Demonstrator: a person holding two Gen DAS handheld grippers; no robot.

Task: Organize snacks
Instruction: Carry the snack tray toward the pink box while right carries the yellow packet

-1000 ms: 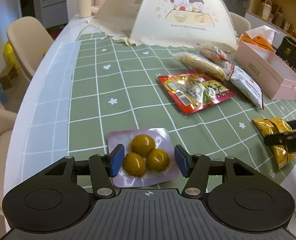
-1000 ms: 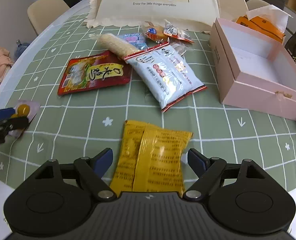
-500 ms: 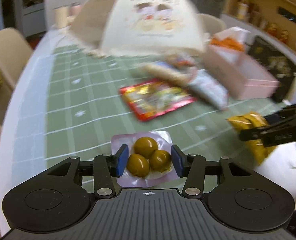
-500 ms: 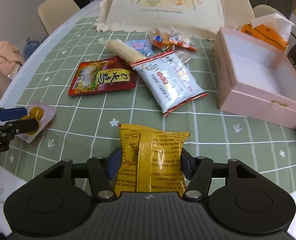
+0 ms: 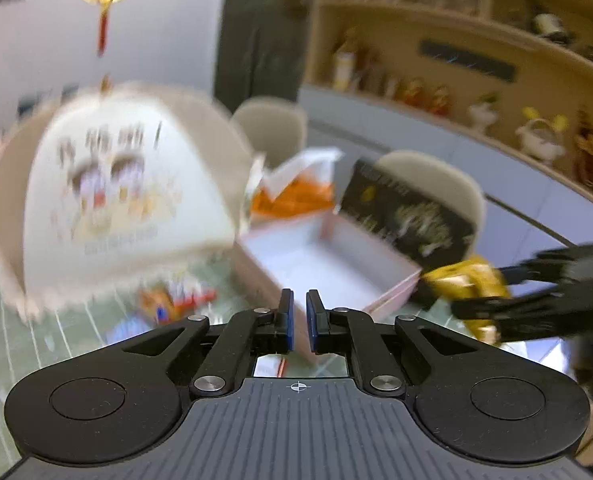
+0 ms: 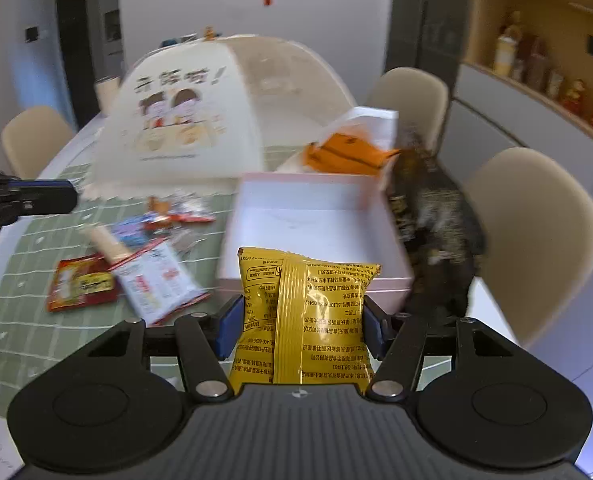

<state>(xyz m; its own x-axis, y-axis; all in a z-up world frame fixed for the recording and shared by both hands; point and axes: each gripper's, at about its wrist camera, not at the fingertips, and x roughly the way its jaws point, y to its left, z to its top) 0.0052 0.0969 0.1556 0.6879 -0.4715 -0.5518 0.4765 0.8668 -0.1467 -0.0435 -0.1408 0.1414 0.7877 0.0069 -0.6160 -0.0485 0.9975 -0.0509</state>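
The right gripper (image 6: 299,322) held its jaws clamped on the yellow snack packet (image 6: 302,312), long axis pointing at the open pink box (image 6: 316,216) just beyond; the left gripper (image 5: 299,316) was clenched, seemingly empty though blurred, box likewise ahead
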